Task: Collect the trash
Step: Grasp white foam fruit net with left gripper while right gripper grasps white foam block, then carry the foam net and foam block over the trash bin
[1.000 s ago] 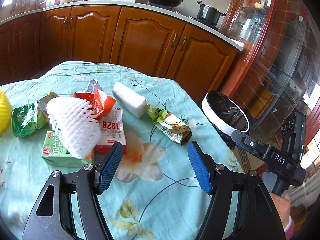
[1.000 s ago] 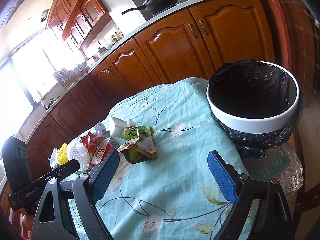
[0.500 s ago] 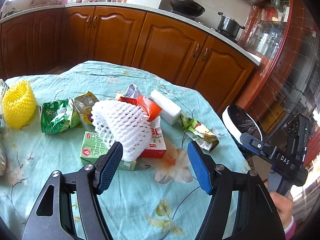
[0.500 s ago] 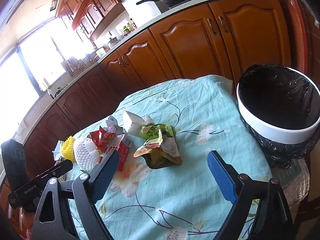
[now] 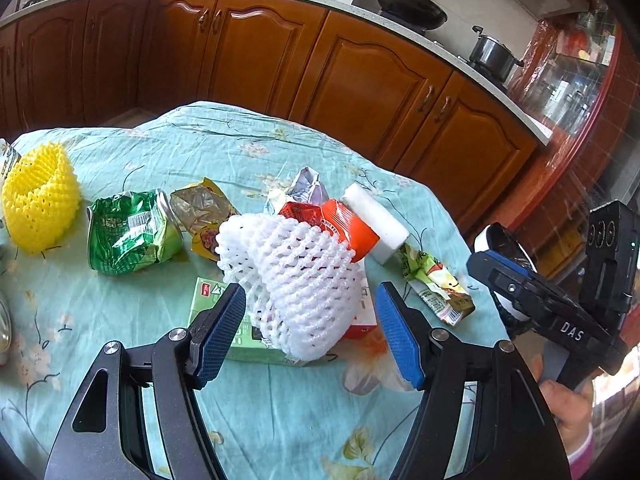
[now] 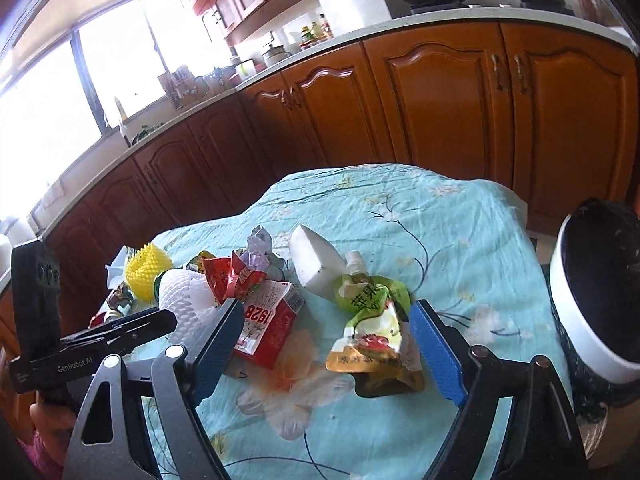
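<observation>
Listing my worktop left to right: yellow foam net, crushed green can, white foam net atop a green carton, red carton, white block, fruit pouch, lined bin. Left gripper wide open, empty, straddling the white net: light, springy; I'd pinch mid-body. Right gripper open, empty, near the limp pouch. Cartons crowd underneath.

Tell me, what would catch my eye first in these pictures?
Most likely the heap of litter on the flowered tablecloth: a white foam net lies right before the open left tool, with a bright yellow foam net far to its left. In the right view, a green juice pouch lies before the open right tool, and a white bin lined with a black bag stands at the table's right edge.
</observation>
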`<state>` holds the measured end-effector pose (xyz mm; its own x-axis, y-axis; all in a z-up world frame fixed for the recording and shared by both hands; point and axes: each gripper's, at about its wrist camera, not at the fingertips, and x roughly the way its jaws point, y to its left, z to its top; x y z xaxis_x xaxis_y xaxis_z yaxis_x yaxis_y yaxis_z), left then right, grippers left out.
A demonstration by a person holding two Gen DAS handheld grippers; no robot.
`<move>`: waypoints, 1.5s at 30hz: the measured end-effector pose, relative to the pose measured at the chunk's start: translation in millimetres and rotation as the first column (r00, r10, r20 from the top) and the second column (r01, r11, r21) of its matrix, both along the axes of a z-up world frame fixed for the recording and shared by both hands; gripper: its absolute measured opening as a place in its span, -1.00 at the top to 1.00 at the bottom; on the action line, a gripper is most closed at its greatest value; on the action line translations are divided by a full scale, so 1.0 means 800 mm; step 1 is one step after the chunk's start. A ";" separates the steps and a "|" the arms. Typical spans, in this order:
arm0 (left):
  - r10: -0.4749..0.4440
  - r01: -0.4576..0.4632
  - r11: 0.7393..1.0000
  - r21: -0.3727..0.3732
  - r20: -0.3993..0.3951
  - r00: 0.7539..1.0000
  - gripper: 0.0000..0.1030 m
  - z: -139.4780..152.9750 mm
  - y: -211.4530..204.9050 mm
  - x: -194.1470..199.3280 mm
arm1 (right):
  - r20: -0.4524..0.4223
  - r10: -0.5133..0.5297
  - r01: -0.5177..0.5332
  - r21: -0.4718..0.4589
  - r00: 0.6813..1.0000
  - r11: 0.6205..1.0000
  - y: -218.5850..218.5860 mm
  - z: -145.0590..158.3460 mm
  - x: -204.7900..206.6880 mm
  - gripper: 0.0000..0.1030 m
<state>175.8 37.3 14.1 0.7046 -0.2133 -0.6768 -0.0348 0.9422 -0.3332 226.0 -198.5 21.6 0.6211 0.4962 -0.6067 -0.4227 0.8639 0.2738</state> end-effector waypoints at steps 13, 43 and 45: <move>-0.035 0.034 0.999 -0.031 -0.025 0.999 0.03 -0.011 0.010 0.016 | -0.048 0.180 -0.186 -0.286 0.983 0.940 0.096 -0.046 0.068 -0.08; -0.249 0.251 0.968 -0.007 0.101 0.963 0.71 0.044 -0.087 0.008 | 0.022 -0.064 0.062 0.052 0.998 0.997 -0.048 0.012 -0.009 0.48; -0.273 0.274 0.962 -0.002 0.098 0.957 0.71 0.044 -0.101 0.011 | 0.019 -0.085 0.084 0.052 0.996 0.995 -0.061 0.009 -0.015 0.48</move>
